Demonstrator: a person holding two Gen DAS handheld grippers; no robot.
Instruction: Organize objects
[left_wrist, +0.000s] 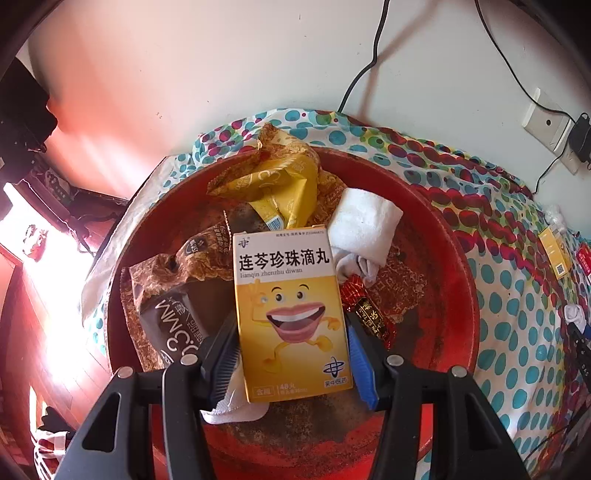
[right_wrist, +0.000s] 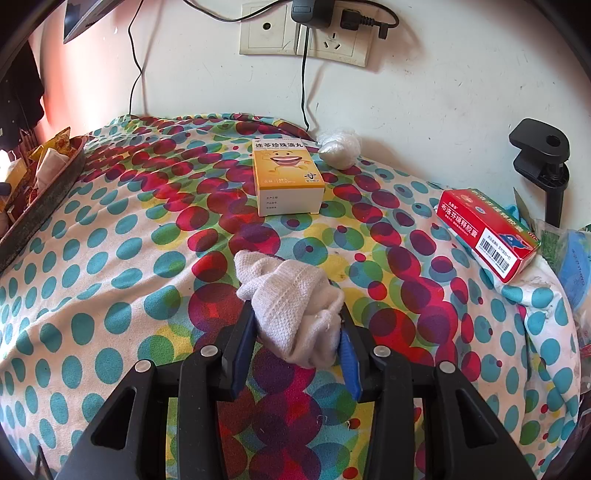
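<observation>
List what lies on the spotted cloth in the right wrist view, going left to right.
Red tray's rim → white sock clamped in the right gripper → yellow medicine box → white plastic wad → red medicine box → black clamp at the far right edge.

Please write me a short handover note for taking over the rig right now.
Left tool: shut on a yellow medicine box, held over the red basin.
Right tool: shut on a rolled white sock, above the dotted cloth.
Done: snack packets, a white cloth and a red candy lie in the basin.
Left: release both; second yellow box, red box and plastic-wrapped ball remain out.
</observation>
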